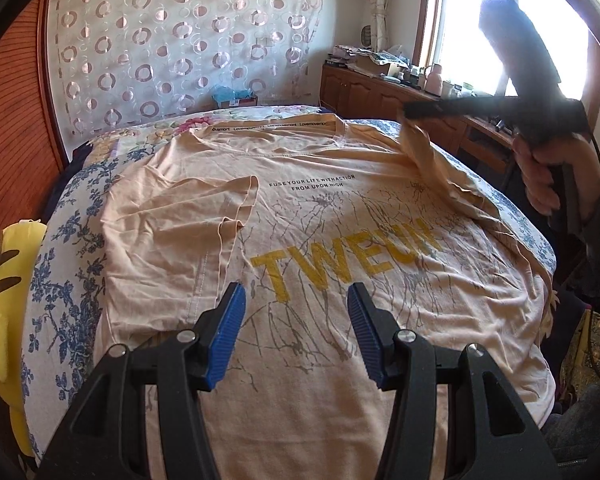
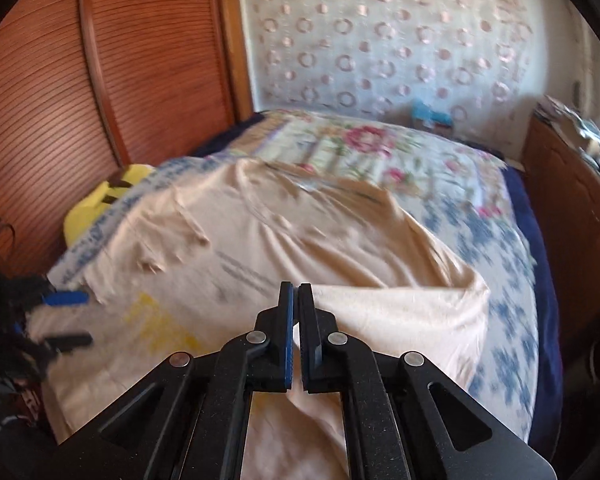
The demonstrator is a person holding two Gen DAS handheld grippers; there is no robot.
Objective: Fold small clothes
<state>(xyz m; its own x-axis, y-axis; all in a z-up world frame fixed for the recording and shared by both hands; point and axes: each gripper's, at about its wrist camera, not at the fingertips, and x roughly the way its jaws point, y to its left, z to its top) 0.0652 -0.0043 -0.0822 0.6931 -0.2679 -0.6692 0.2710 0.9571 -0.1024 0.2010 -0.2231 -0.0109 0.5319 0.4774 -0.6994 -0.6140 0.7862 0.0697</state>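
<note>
the t-shirt point(image 1: 300, 240) lies spread flat on the bed point(image 1: 72, 248), printed side up, its collar at the far end and its hem toward the near edge, so its long axis runs near to far. its left sleeve point(image 1: 204, 216) is already turned in over the chest. the right sleeve point(image 1: 420, 148) is lifted off the bed, pinched in the right gripper point(image 2: 299, 292), whose jaws are pressed together on the cloth; in the right wrist view a fold of peach fabric runs down between the fingers. the left gripper point(image 1: 296, 300) hangs over the near middle of the shirt, jaws spread, with nothing between them and apart from the fabric. the relation that matters: the raised sleeve sits at the far right, and the body of the shirt lies to its left, so the fold probably goes leftward across the long axis. the right hand point(image 1: 540, 176) is the nearer one.
</note>
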